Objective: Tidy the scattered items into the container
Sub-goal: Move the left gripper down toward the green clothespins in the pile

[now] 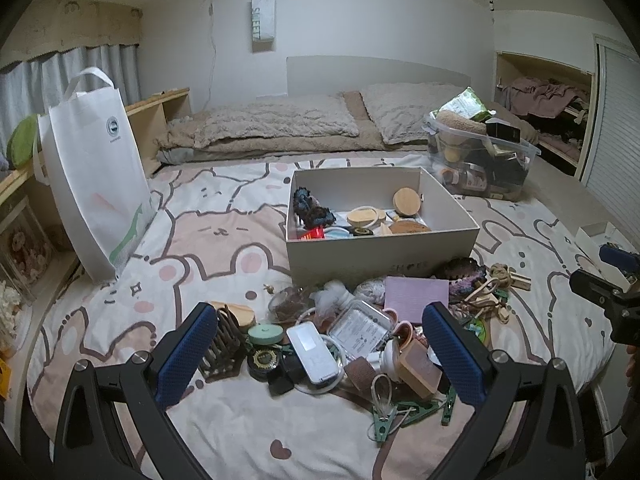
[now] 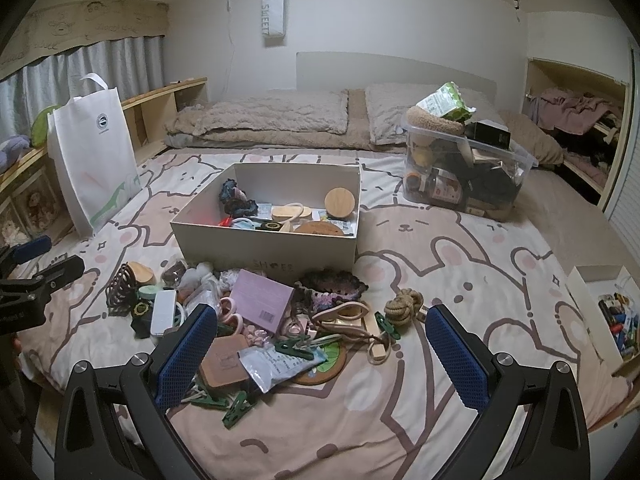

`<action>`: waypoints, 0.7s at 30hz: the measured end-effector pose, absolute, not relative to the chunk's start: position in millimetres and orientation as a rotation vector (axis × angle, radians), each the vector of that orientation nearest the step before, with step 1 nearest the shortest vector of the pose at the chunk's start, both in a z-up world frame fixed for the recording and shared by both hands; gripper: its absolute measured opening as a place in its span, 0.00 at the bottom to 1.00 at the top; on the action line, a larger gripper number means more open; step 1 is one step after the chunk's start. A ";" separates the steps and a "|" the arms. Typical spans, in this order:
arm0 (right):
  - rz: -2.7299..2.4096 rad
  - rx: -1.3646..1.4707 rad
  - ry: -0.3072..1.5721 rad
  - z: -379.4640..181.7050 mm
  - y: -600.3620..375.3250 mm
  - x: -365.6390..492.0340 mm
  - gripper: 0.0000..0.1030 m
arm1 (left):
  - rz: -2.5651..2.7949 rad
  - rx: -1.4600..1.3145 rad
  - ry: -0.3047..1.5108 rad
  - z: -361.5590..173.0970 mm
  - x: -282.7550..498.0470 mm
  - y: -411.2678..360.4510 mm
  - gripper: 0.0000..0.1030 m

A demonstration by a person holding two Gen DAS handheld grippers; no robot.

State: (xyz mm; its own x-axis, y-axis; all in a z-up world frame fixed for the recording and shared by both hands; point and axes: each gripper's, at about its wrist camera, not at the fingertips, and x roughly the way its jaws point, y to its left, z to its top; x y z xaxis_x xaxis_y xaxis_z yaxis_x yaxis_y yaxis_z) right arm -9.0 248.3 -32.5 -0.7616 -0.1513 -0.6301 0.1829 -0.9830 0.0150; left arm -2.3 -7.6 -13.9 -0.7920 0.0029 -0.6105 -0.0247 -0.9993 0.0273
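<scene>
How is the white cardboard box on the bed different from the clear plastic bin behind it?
The white cardboard box has opaque walls; the clear plastic bin lets its contents show through. The box is partly filled, with things lying low on its bottom, while the bin is piled above its rim. The box sits right behind the scattered pile; the bin stands farther back, near the pillows. Both are open-topped, stand on the bed and hold things.

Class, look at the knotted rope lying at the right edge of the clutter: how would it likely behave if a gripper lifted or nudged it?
The knotted rope looks bundled tight, so it would probably lift as one lump. Its coarse twisted strands should grip well. Pushed across the soft bedspread, it would likely drag rather than roll.
</scene>
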 end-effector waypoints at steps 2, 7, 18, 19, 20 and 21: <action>-2.785 1.006 0.065 -36.7 248.4 -9.5 1.00 | 2.944 -1.029 0.043 -20.1 -2.8 -7.9 1.00; -2.764 1.045 0.056 -48.2 247.9 -11.2 1.00 | 2.893 -1.060 0.041 -34.0 -1.9 -6.2 1.00; -2.702 1.135 0.051 -82.0 239.1 -14.8 1.00 | 2.832 -1.168 0.042 -71.1 -3.1 -3.1 1.00; -2.695 1.147 0.059 -86.1 237.1 -15.1 1.00 | 2.824 -1.177 0.038 -74.2 -3.5 -3.1 1.00; -2.689 1.156 0.064 -89.5 236.1 -15.7 1.00 | 2.816 -1.187 0.037 -77.2 -3.8 -2.7 1.00; -2.682 1.167 0.068 -93.5 234.6 -16.1 1.00 | 2.810 -1.197 0.040 -80.6 -3.5 -2.2 1.00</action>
